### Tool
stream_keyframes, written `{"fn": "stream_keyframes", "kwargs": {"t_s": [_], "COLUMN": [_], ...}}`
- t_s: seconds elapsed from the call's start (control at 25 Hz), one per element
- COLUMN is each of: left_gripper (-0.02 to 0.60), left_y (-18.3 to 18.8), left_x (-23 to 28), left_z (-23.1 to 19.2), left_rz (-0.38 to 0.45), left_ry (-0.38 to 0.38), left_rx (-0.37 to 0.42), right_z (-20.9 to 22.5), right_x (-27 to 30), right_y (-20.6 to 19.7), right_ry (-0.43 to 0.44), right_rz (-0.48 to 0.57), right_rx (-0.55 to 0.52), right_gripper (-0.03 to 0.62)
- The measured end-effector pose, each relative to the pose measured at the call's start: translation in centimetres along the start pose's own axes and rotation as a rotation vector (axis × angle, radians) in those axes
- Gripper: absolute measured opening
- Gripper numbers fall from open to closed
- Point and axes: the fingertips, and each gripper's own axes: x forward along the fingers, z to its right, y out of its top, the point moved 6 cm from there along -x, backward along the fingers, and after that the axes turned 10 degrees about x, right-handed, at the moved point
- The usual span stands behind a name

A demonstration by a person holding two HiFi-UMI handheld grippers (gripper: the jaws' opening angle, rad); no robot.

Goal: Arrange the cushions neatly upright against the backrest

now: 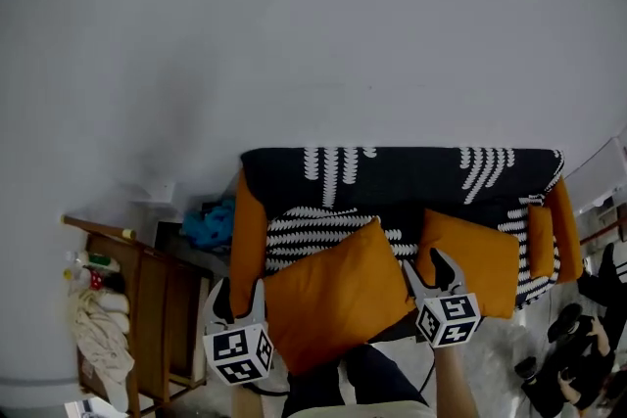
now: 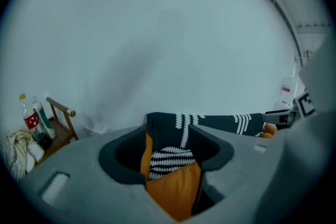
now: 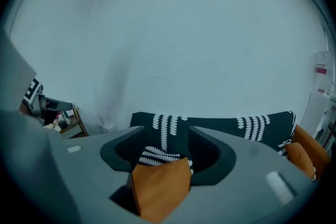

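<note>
Head view. Large orange cushion (image 1: 338, 294): tilted on one corner over the front of the sofa (image 1: 248, 240) seat, apart from the backrest (image 1: 411, 173). The left gripper (image 1: 240, 289) is clamped on its left edge and the right gripper (image 1: 426, 264) on its right corner. Second orange cushion (image 1: 470, 259): on the seat, just right of the first. Cushions counted: two. Left of the sofa: blue bundle (image 1: 208, 222); wooden shelf (image 1: 147, 279) bearing two bottles (image 2: 30, 115) and one pale cloth (image 1: 98, 328).
</note>
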Motion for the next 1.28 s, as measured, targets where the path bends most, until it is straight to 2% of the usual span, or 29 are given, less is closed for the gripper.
{"fn": "stream_keyframes", "kwargs": {"t_s": [0.2, 0.4, 0.6, 0.76, 0.84, 1.04, 1.28], "left_gripper": [0.262, 0.262, 0.262, 0.262, 0.266, 0.325, 0.359], "left_y": [-2.6, -6.7, -10.8, -14.3, -16.0, -19.5, -23.7], "left_x": [2.6, 5.0, 7.5, 9.6, 10.7, 13.0, 15.2], "left_z": [0.2, 0.3, 0.7, 0.6, 0.4, 0.1, -0.8], "left_rz": [-0.111, -0.221, -0.342, -0.432, -0.477, -0.600, -0.712], "left_ry": [0.017, 0.055, 0.068, 0.097, 0.089, 0.055, 0.040], "left_rx": [-0.037, -0.088, -0.115, -0.163, -0.165, -0.120, -0.167], "right_z": [1.5, 3.1, 4.5, 6.3, 7.1, 8.9, 10.5], "right_x": [3.9, 8.6, 13.3, 16.7, 18.4, 21.7, 24.9], "right_y": [-1.0, -3.2, -5.6, -8.3, -9.9, -13.4, -16.7], "right_ry": [0.026, 0.068, 0.130, 0.134, 0.132, 0.118, 0.117], "right_rz": [-0.099, -0.216, -0.330, -0.432, -0.482, -0.595, -0.694], "right_rx": [-0.023, -0.031, -0.104, -0.134, -0.145, -0.170, -0.217], "right_gripper": [0.258, 0.258, 0.256, 0.256, 0.256, 0.256, 0.264]}}
